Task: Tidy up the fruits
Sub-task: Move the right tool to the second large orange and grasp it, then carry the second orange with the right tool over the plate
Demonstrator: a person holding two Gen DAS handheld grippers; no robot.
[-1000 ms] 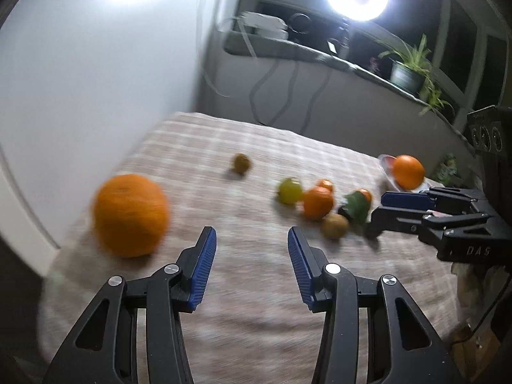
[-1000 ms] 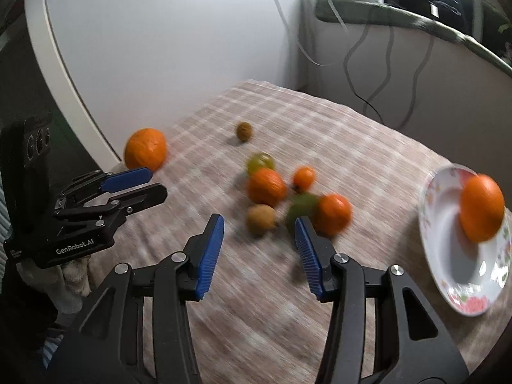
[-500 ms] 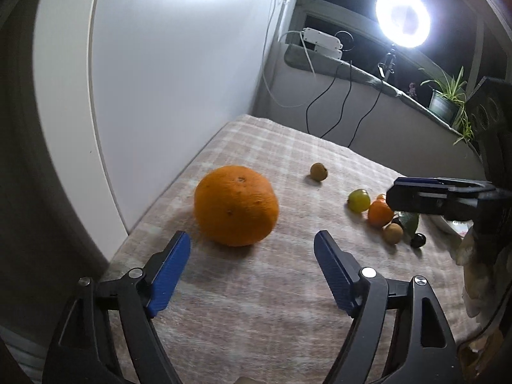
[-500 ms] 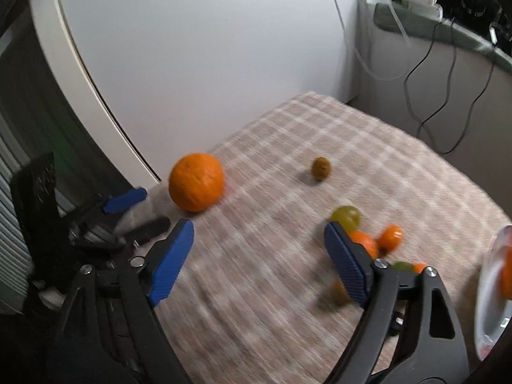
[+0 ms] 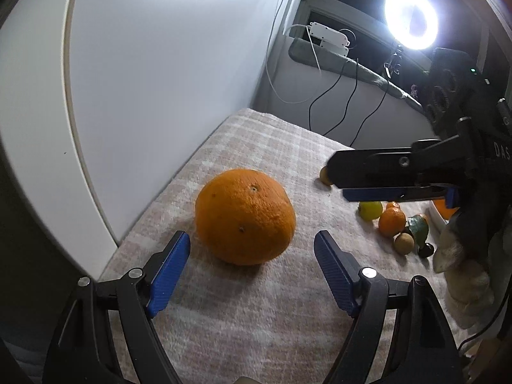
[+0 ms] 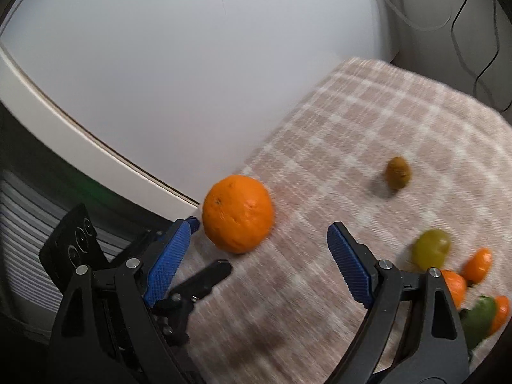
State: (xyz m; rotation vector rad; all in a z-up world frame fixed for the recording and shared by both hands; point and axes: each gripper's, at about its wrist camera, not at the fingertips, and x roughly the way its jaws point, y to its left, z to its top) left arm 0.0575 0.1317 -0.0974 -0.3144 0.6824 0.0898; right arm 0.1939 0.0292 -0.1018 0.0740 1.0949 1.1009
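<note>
While my left gripper [image 5: 251, 249] stands wide open, the large orange [image 5: 244, 216] rests on the checked cloth [image 5: 256, 320] just ahead of its blue pads, untouched. My right gripper [image 6: 259, 243] is likewise spread wide and empty; smaller fruits [image 6: 430, 246] cluster farther right.

Lying right of one big orange [image 5: 244, 217]: two kiwis [image 5: 404, 243], one lemon [image 5: 370, 210], two tangerines [image 5: 391, 221], one avocado [image 5: 420, 229].
</note>
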